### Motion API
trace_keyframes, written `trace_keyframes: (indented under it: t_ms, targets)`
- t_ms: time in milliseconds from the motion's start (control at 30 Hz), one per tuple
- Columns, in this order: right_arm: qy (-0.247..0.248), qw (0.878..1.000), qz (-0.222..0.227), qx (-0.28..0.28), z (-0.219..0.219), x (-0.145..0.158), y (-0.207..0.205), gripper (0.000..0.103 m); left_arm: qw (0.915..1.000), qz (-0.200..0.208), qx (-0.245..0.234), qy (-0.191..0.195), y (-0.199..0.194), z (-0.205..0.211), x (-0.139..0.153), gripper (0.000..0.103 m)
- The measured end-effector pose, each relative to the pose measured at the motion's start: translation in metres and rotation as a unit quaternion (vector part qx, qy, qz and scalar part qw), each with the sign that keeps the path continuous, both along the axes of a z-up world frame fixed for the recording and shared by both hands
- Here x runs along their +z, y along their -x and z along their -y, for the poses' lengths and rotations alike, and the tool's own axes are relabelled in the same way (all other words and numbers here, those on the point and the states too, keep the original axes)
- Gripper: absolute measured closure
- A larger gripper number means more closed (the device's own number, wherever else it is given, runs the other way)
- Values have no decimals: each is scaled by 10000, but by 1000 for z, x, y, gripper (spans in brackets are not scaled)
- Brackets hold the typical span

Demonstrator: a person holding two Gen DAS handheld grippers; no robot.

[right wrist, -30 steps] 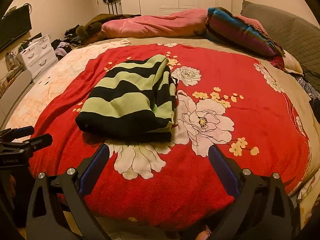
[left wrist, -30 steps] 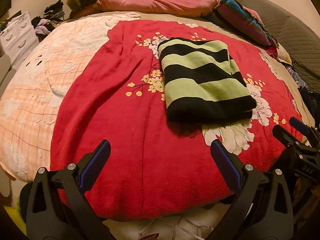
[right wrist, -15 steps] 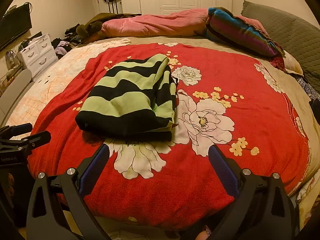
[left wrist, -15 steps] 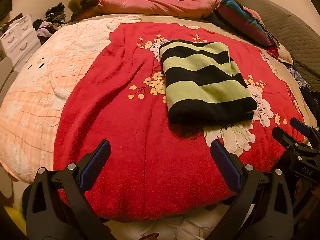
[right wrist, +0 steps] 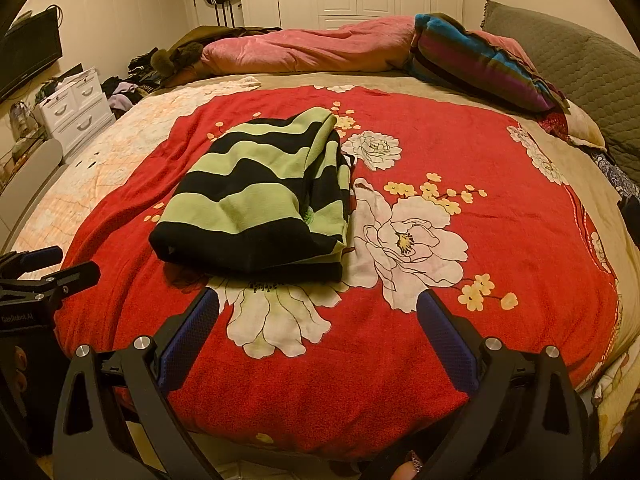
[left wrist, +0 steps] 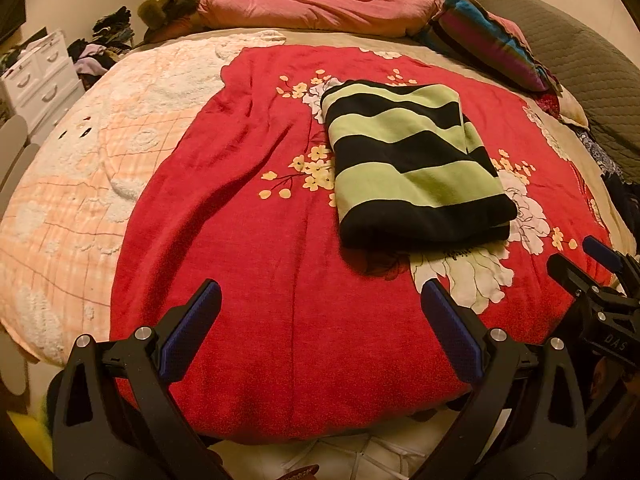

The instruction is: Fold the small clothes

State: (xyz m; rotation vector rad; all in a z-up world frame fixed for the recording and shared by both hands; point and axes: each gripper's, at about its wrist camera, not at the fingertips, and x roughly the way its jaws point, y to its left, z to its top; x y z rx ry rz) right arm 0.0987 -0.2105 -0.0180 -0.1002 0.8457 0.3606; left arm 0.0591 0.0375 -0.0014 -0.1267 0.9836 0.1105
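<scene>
A folded green-and-black striped garment point(left wrist: 412, 164) lies on a red floral blanket point(left wrist: 248, 240) on the bed; it also shows in the right wrist view point(right wrist: 260, 196). My left gripper point(left wrist: 320, 300) is open and empty, held over the blanket's near edge, well short of the garment. My right gripper point(right wrist: 318, 308) is open and empty, just short of the garment's near edge. Each gripper shows at the edge of the other's view: the right gripper point(left wrist: 592, 268) and the left gripper point(right wrist: 52, 268).
A pink quilt point(right wrist: 312, 48), a striped blanket point(right wrist: 476, 64) and a grey pillow point(right wrist: 580, 76) lie at the bed's far side. A peach-and-white cover point(left wrist: 68, 168) covers the bed's left part. White drawers point(right wrist: 74, 108) and piled clothes stand at the left.
Both grippers have drifted slightly, so the garment sits a little lower in the left wrist view. The garment has not moved and both grippers stay open.
</scene>
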Motion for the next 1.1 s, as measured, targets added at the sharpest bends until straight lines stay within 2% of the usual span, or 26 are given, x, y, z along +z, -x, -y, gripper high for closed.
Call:
trace_keyframes:
  t_ms: [1100]
  targets:
    - [18,10000,-21,-5,0,-2,-1,4,9998,-42,91,-148,-2,1,0,9]
